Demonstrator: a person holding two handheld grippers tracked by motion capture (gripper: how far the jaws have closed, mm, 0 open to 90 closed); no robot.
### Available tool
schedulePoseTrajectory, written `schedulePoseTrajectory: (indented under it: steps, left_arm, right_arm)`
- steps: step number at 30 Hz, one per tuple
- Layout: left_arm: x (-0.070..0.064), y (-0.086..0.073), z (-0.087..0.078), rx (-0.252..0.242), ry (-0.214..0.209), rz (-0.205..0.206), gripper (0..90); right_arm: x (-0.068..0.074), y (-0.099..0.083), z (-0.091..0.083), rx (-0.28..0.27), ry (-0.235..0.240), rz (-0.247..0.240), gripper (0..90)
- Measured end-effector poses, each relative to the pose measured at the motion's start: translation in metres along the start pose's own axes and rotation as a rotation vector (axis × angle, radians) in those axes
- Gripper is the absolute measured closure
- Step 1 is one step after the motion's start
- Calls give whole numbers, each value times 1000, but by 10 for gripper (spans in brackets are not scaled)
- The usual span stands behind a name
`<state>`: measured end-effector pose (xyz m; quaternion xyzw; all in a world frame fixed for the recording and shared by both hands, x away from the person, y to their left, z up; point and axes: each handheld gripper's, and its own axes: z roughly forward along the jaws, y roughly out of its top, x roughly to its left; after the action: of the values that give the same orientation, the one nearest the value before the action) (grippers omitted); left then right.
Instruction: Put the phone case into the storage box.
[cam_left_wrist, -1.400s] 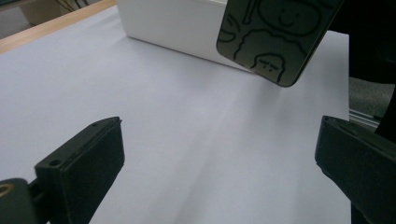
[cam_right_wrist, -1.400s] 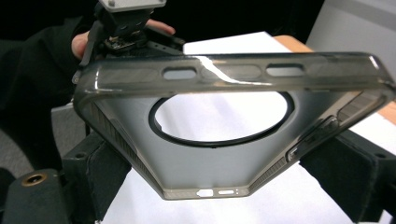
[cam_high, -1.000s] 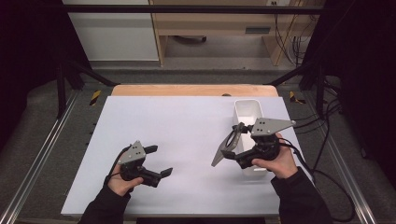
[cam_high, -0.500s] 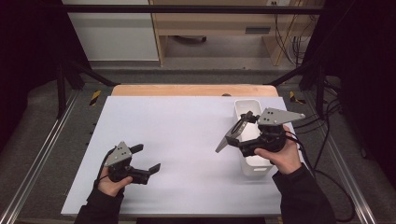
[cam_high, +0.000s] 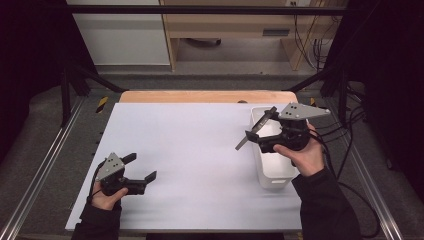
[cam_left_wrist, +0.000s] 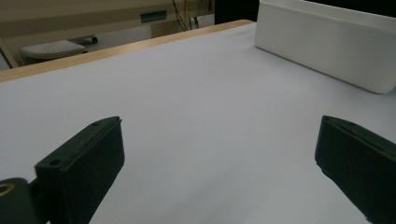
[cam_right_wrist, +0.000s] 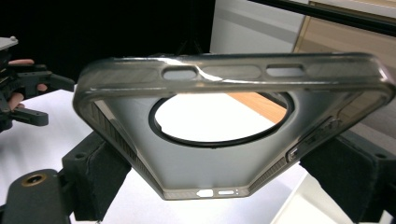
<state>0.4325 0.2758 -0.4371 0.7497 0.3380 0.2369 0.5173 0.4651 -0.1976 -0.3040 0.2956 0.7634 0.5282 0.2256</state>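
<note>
Above white bin (cam_high: 272, 172): right gripper (cam_high: 256, 129) clamps phone case (cam_high: 255, 128), raised | left gripper (cam_high: 140, 167) agape, low.

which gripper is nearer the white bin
Right. The right gripper, shut on a phone case, hangs at the white bin's left wall. The left gripper sits open at the table's near-left, well apart from it.
</note>
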Motion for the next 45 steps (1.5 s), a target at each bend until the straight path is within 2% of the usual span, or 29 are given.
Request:
schedulePoseTrajectory:
  steps: [5, 11, 18, 35, 45]
  left_arm:
    - [7, -6, -2, 5, 15, -18, 7]
    - [12, -10, -2, 12, 34, -28, 3]
    - [13, -11, -1, 17, 31, -29, 1]
    - [12, -12, 2, 23, 22, -21, 0]
    - [12, -13, 5, 31, 16, -17, 0]
  right_arm:
    - [-4, 5, 0, 9, -24, 6, 118]
    - [-13, 11, 2, 25, -80, 26, 118]
    - [-26, 15, 7, 50, -144, 46, 118]
    - [-59, 20, 28, 74, -313, 141, 118]
    - [-72, 21, 40, 88, -386, 191, 118]
